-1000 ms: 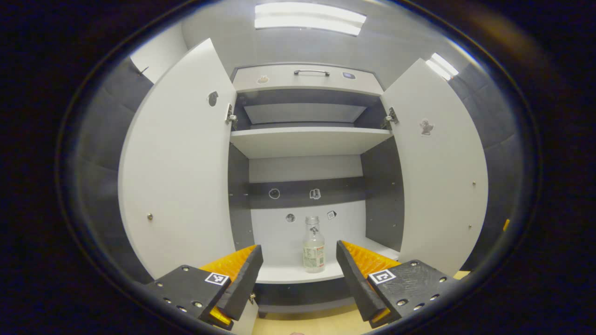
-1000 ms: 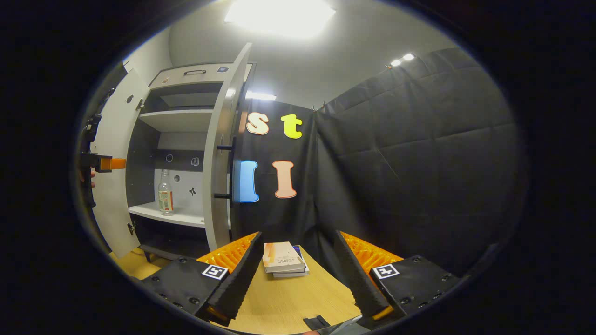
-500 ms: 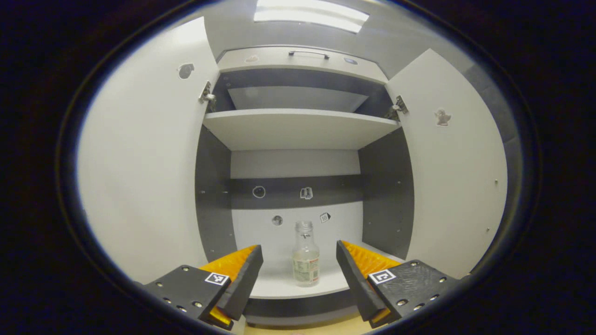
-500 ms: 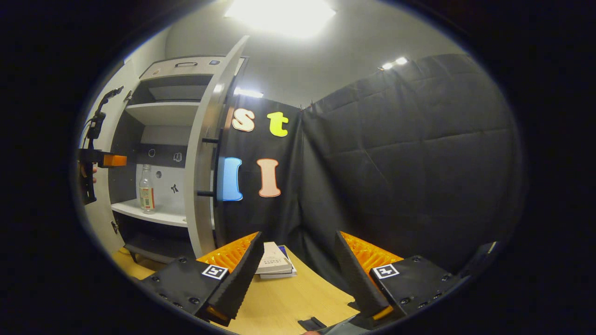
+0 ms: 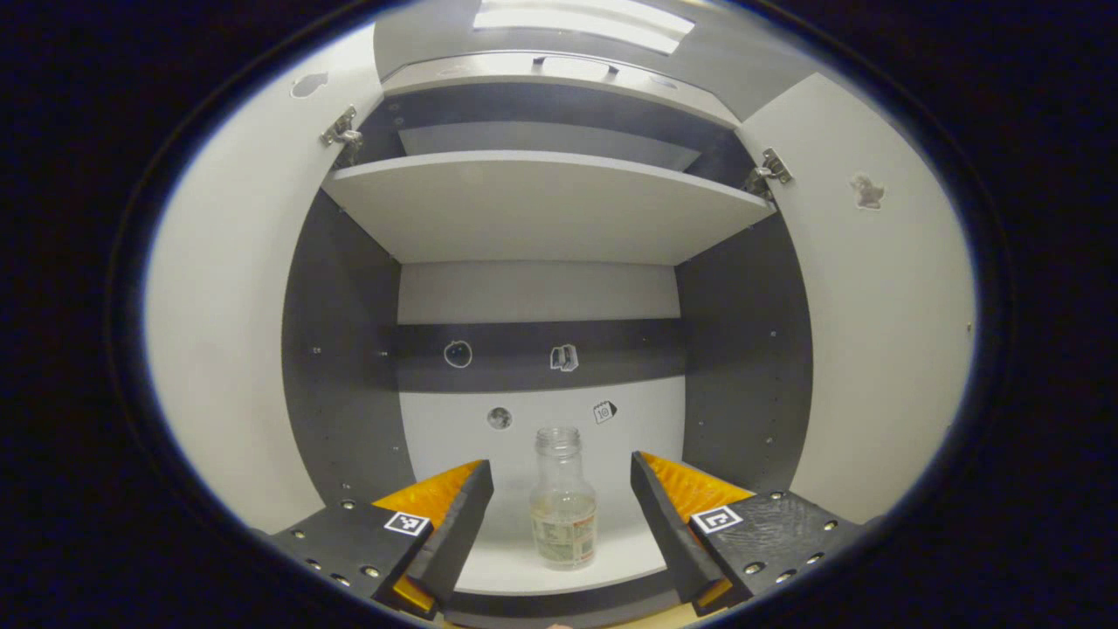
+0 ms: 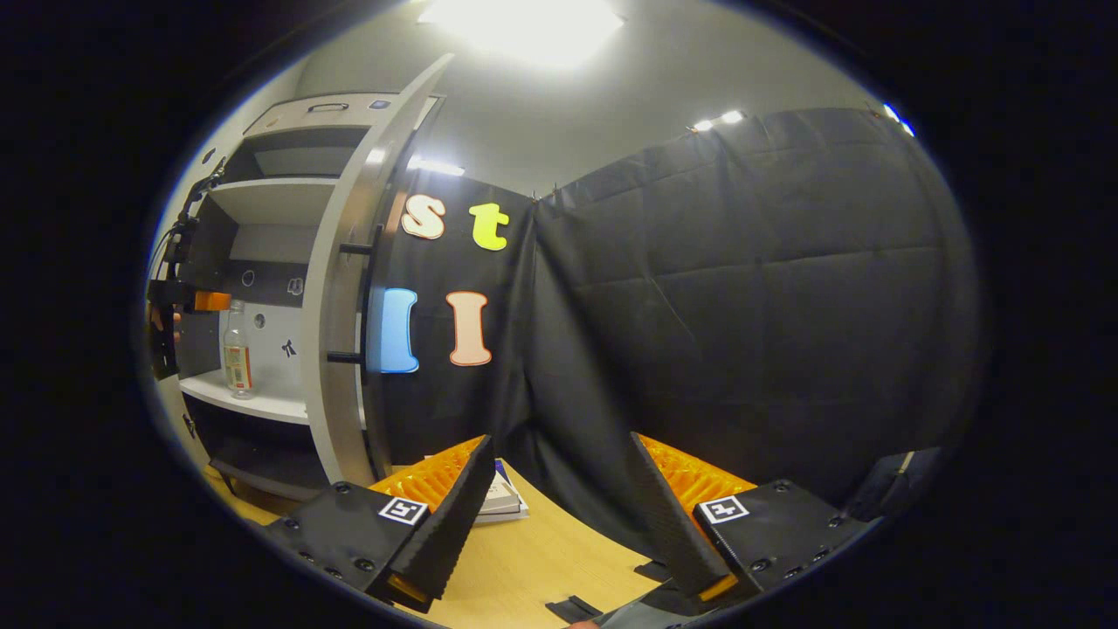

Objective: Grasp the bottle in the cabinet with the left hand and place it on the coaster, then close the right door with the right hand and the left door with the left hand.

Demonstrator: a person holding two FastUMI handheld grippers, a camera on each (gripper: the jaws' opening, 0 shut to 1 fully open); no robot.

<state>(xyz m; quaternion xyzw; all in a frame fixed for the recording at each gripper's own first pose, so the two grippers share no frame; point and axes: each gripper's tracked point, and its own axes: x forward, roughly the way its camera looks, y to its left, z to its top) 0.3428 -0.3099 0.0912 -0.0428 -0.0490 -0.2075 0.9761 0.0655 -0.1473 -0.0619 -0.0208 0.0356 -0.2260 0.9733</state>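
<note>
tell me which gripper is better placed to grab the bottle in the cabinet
Left. The left gripper is open and lined up with the bottle on the lower shelf. The right gripper points at the booth wall.

A clear glass bottle (image 5: 564, 500) with no cap stands straight up on the white bottom shelf (image 5: 611, 563) of the cabinet. A light wooden table (image 6: 533, 559) holds a small stack of books (image 6: 504, 498) near the black cloth wall.
</note>
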